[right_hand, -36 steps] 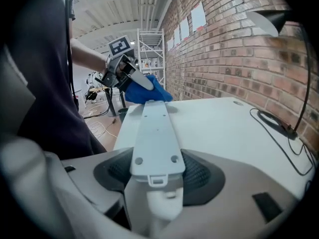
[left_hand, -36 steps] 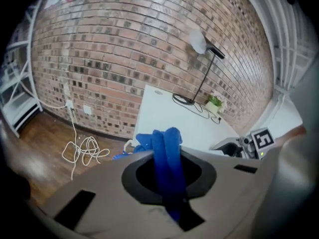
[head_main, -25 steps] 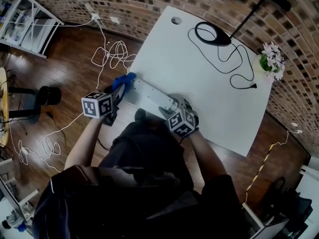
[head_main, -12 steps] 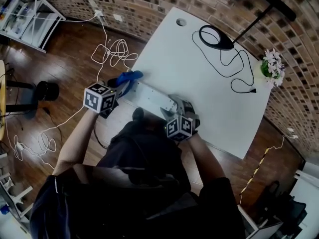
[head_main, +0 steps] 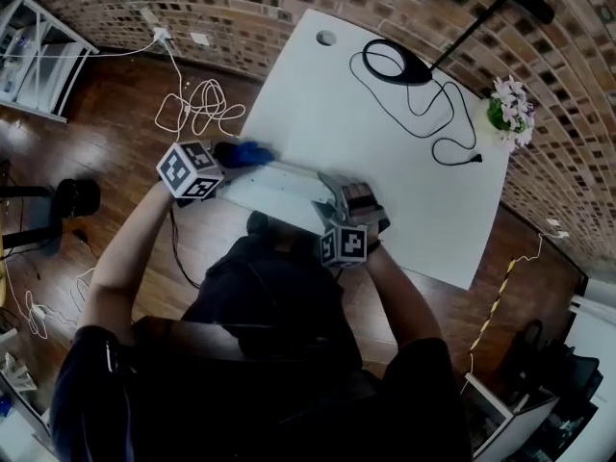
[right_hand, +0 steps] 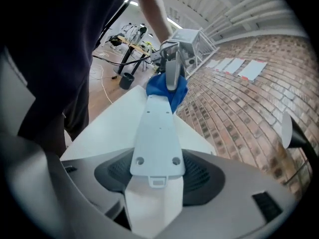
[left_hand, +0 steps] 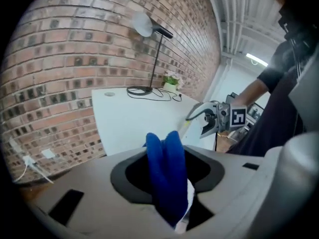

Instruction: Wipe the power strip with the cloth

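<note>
The white power strip (head_main: 274, 186) lies along the near left edge of the white table (head_main: 385, 171). My right gripper (head_main: 332, 195) is shut on its right end, and the strip (right_hand: 157, 138) runs away from the jaws with its screw-hole side up. A blue cloth (head_main: 248, 152) sits bunched at the strip's far left end. My left gripper (head_main: 231, 157) is there. Its jaws have just been opening, and the cloth (left_hand: 167, 173) stands between them with dark gaps on both sides. From the right gripper view, the left gripper (right_hand: 172, 71) hangs over the cloth (right_hand: 159, 91).
A black lamp base with a looping cord (head_main: 397, 64) and a small flower pot (head_main: 508, 114) stand at the table's far side. White cables (head_main: 197, 109) lie on the wooden floor to the left. A brick wall runs behind the table.
Both grippers have rolled about their own lines. The left one has shifted along the strip's left end with the cloth and its jaws have widened. The right one has risen slightly with the strip.
</note>
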